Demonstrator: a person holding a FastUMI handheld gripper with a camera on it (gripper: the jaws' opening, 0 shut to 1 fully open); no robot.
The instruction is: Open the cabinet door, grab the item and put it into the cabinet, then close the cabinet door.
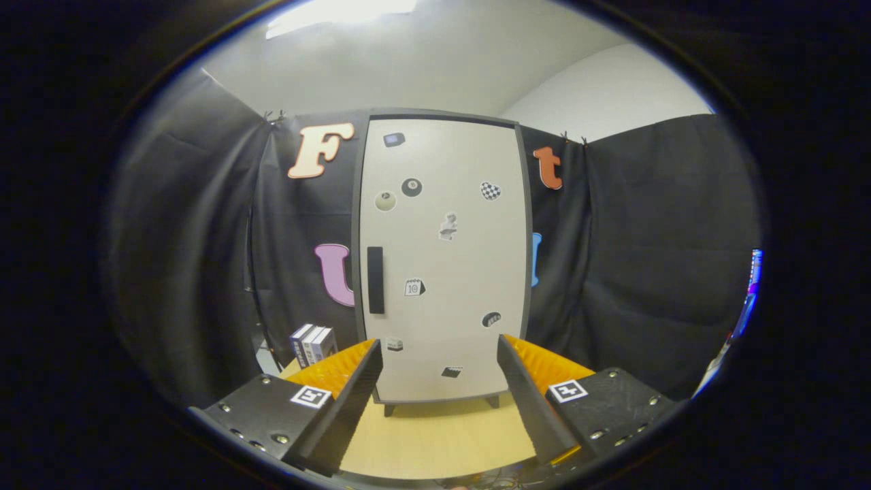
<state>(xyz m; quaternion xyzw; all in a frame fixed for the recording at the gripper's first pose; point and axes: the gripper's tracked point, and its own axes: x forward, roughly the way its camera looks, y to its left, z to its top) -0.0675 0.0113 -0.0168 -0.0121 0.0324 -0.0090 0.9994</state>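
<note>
On the tall white cabinet door (442, 258), at the upper middle of the frame, a round black billiard-ball sticker (411, 187) bore an "8". Lower down, a small white calendar sticker (414, 287) read "10". The gripper (439, 346), fingers spread apart on nothing, carried two square black-and-white coded markers (311, 396) (568, 390). Print on the small boxes (314, 344) at lower left was too small to read.
</note>
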